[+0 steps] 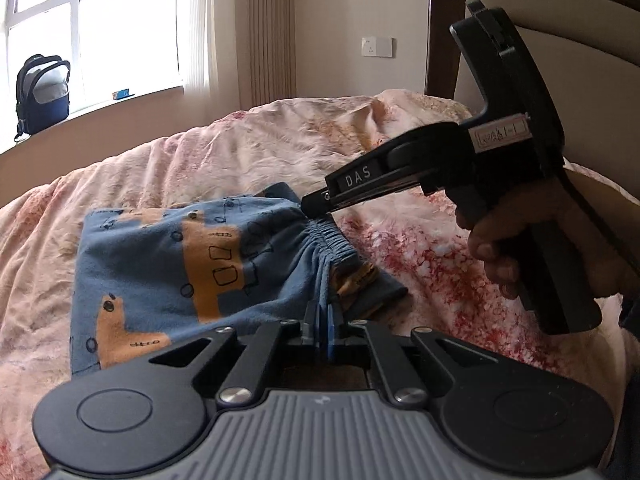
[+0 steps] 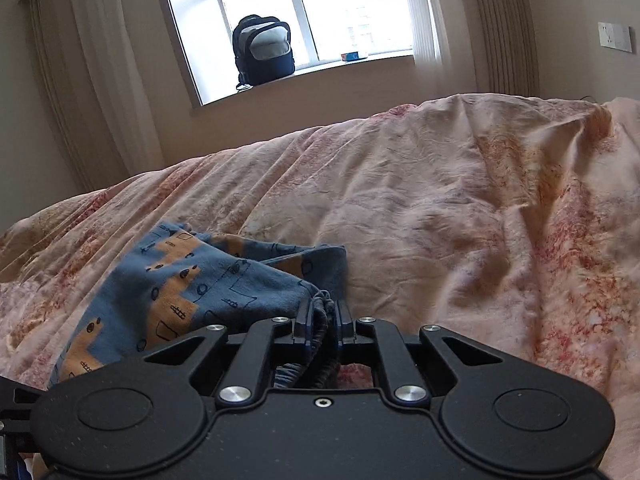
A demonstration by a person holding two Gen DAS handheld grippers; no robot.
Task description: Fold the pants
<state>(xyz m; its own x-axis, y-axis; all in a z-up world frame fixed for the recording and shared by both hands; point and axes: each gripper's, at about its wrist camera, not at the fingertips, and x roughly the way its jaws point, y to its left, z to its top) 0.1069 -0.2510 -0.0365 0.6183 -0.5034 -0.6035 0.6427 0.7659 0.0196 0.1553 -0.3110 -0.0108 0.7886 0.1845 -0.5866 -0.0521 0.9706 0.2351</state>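
Blue cotton pants (image 1: 160, 264), printed with orange blocks, lie on a pink floral quilt (image 1: 260, 148). They spread toward nine o'clock, with the gathered waistband (image 1: 330, 236) at the three o'clock end.

Only the left wrist view shows both tools. There the right gripper (image 1: 316, 204) reaches in from three o'clock, held by a hand (image 1: 516, 236), and its tip meets the far end of the waistband. Behind it stands a wooden headboard (image 1: 448, 8). The right wrist view shows a bag (image 2: 264, 50) on the sill at twelve o'clock and open quilt out to three o'clock.

The left gripper (image 1: 325, 316) is pinched nearly shut on the near waistband edge, cloth rising between its blue pads. In its own view the right gripper (image 2: 322, 314) is clamped on the bunched elastic, which hangs through behind the fingers (image 2: 305, 314).
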